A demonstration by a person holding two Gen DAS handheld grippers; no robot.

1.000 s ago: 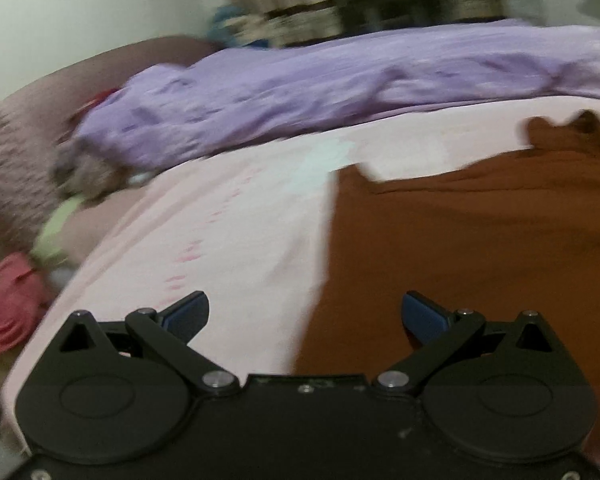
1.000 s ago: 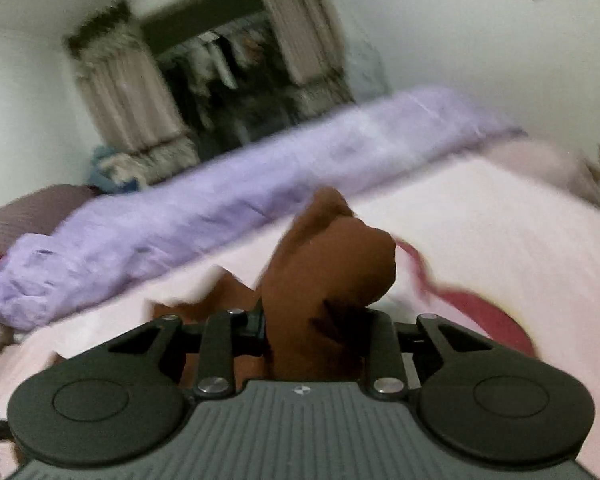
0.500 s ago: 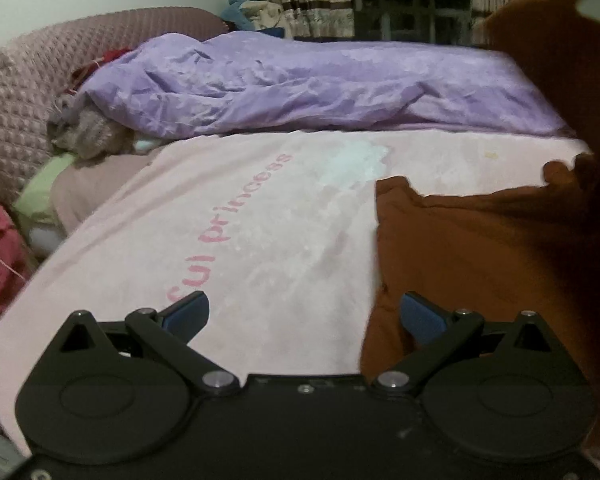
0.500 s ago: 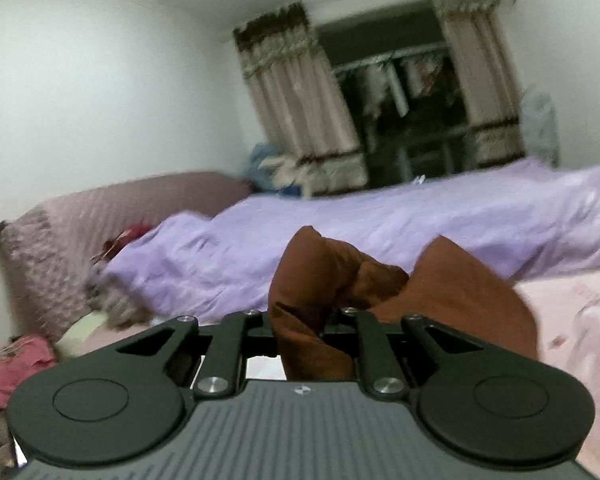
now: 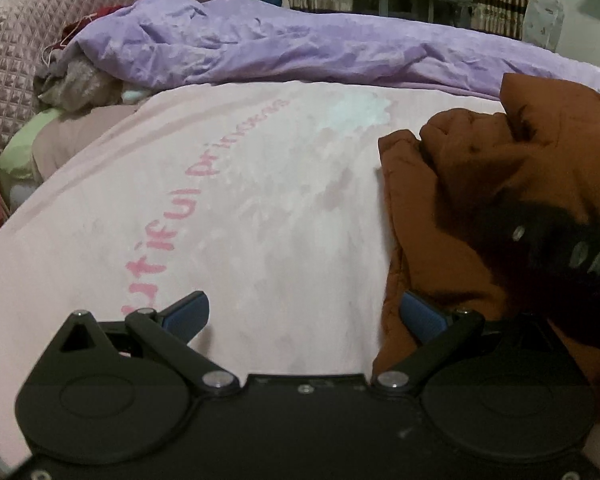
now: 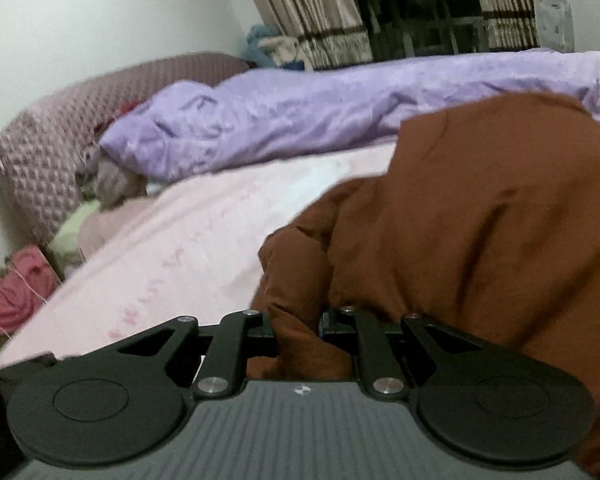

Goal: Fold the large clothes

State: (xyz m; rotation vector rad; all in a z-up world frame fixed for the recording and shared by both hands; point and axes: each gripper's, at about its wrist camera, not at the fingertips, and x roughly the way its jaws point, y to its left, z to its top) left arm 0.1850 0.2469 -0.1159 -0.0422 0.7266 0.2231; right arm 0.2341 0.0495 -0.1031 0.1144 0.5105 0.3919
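A large rust-brown garment [image 5: 452, 216] lies on the pink bed sheet [image 5: 240, 200], on the right of the left wrist view. My left gripper [image 5: 302, 314] is open and empty, low over the sheet, with its right finger at the garment's left edge. My right gripper [image 6: 296, 324] is shut on a bunched fold of the brown garment [image 6: 480, 232], which drapes over its right side. The right gripper's dark body [image 5: 580, 256] shows over the garment in the left wrist view.
A crumpled purple duvet [image 5: 300, 48] runs across the back of the bed. A quilted mauve headboard [image 5: 8, 60] and a green pillow [image 5: 20, 144] are at the left. Pink clothing [image 6: 16, 288] lies beside the bed. Curtains [image 6: 312, 12] hang behind.
My right gripper has carried the brown fold leftward and down over the rest of the garment. My left gripper has stayed open near the garment's left edge.
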